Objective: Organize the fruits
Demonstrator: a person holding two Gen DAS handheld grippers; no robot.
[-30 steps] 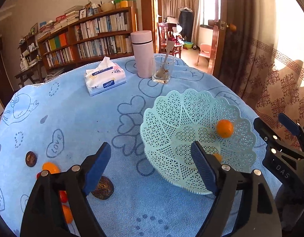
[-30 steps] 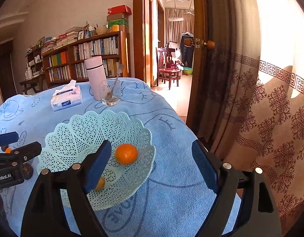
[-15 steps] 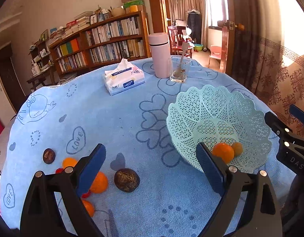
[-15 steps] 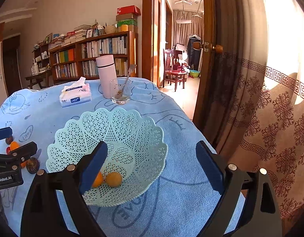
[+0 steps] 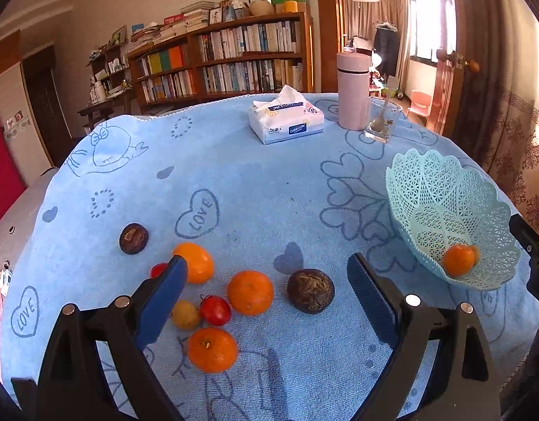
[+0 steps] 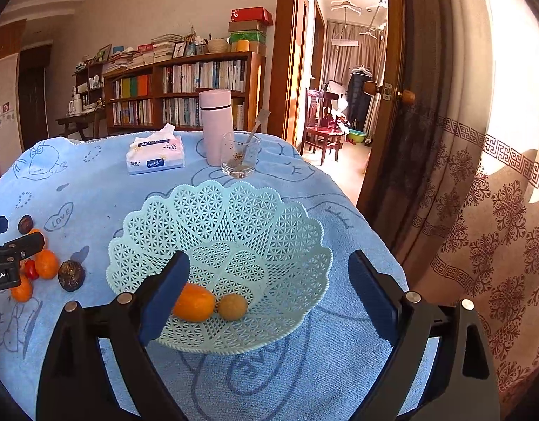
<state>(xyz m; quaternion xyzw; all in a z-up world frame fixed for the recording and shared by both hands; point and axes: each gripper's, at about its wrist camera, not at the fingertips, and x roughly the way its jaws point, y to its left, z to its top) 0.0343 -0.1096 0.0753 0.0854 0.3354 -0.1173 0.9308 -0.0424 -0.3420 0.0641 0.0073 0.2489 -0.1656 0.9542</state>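
Fruits: loose cluster on bench [image 5: 269, 182] — oranges [image 5: 250, 292], tomato [image 5: 215, 310], dark fruit [image 5: 310, 290] — lies between and just ahead of left tongs [image 5: 267, 293], spread wide, empty. Right tongs [image 6: 269, 289] wide, empty, over basket [image 6: 234, 217] containing orange [image 6: 194, 301] and small yellow fruit [image 6: 232, 307].

Wooden bookshelf [image 5: 230, 59] stood against a pale wall [image 6: 146, 10], open doorway [image 6: 343, 80] glowed, patterned curtain [image 6: 479, 193] hung sunlit.
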